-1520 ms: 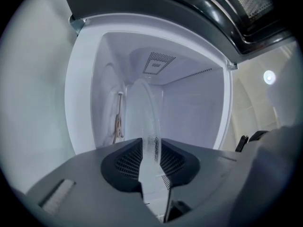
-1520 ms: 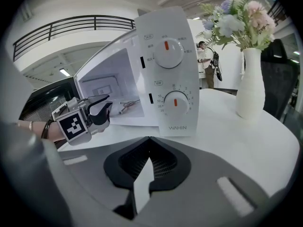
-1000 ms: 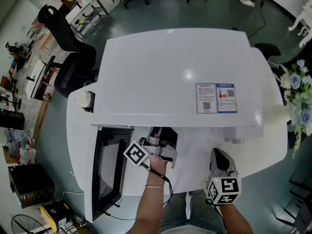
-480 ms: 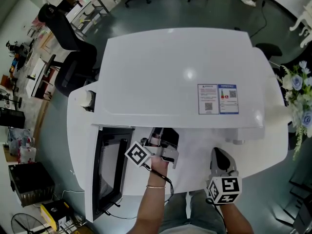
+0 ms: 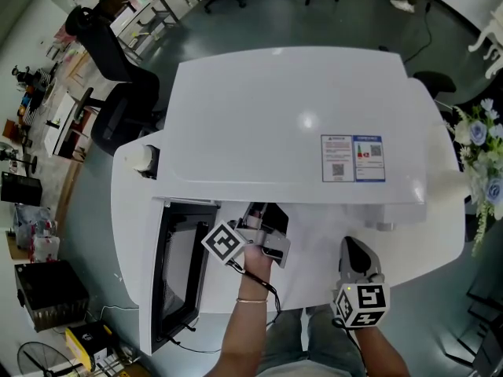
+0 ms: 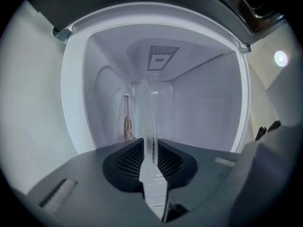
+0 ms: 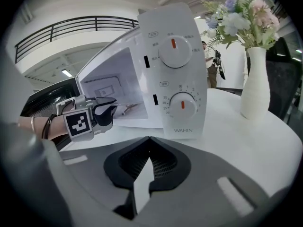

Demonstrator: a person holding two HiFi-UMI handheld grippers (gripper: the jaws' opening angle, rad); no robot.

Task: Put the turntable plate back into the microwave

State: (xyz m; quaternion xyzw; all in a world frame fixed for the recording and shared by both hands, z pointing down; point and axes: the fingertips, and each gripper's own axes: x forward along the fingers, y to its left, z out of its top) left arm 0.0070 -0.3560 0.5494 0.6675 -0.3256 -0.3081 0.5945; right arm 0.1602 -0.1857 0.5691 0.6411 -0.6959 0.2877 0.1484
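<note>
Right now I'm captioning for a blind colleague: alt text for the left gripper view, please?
A clear glass turntable plate, seen edge-on, sits between the closing jaws of the left gripper. Beyond it is the white cavity of the open microwave.

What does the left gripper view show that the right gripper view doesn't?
Only the left gripper view: the glass turntable plate, edge-on between the closing jaws of the left gripper, and the vent deep inside. Only the right gripper view: the dials on the microwave, a vase of flowers, and the right gripper, jaws shut and empty. Both: the open white cavity.
</note>
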